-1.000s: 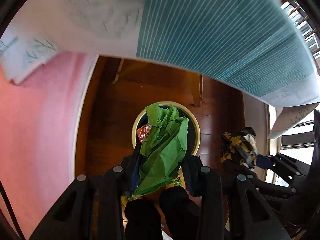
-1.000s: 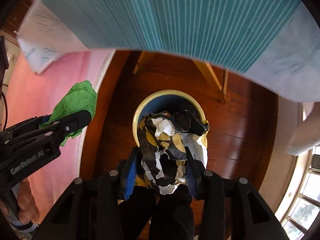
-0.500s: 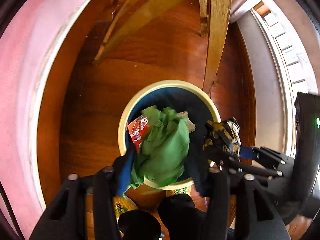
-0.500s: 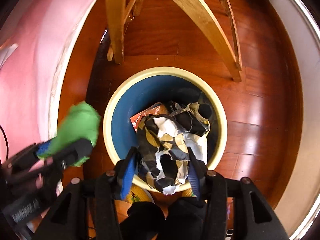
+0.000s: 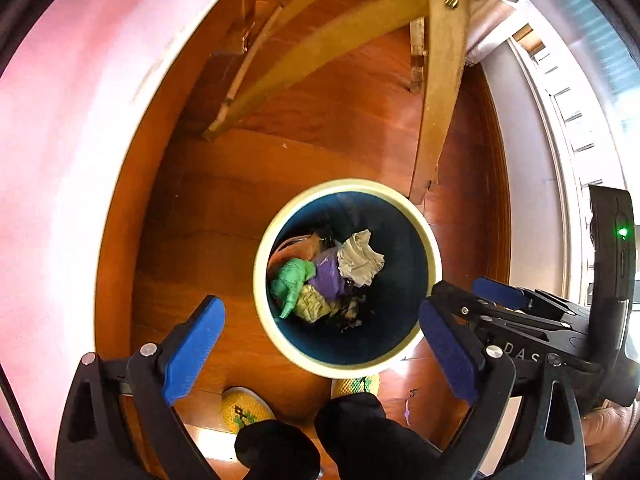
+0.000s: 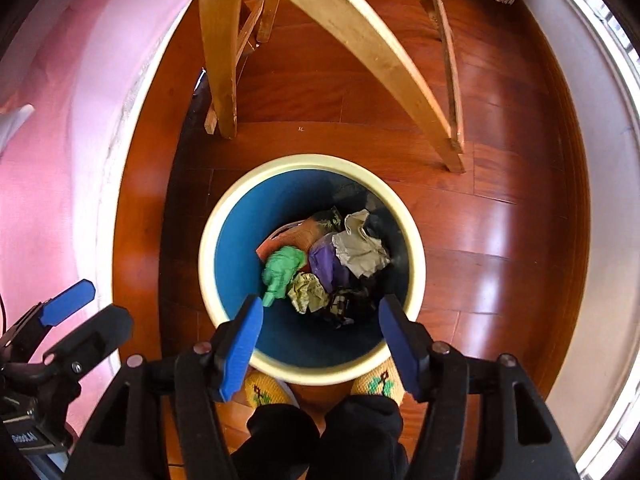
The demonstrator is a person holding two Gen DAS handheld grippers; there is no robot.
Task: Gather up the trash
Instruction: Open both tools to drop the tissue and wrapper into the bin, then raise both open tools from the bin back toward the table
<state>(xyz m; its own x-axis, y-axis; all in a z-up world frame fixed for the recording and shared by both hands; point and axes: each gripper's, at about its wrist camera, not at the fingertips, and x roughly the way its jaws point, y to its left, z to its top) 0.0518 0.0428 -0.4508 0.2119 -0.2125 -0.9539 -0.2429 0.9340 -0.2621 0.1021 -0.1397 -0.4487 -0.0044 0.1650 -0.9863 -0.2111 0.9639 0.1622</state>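
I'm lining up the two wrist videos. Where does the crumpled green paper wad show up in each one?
Left wrist: the crumpled green paper wad lies just below centre, at the left of the trash inside the round blue bin with the cream rim.
Right wrist: the wad lies near centre, left of the pile in the bin.
Shared landmark: the grey crumpled paper.

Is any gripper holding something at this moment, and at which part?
Nothing is held. The left gripper and right gripper are both open above the bin; the green paper lies inside.
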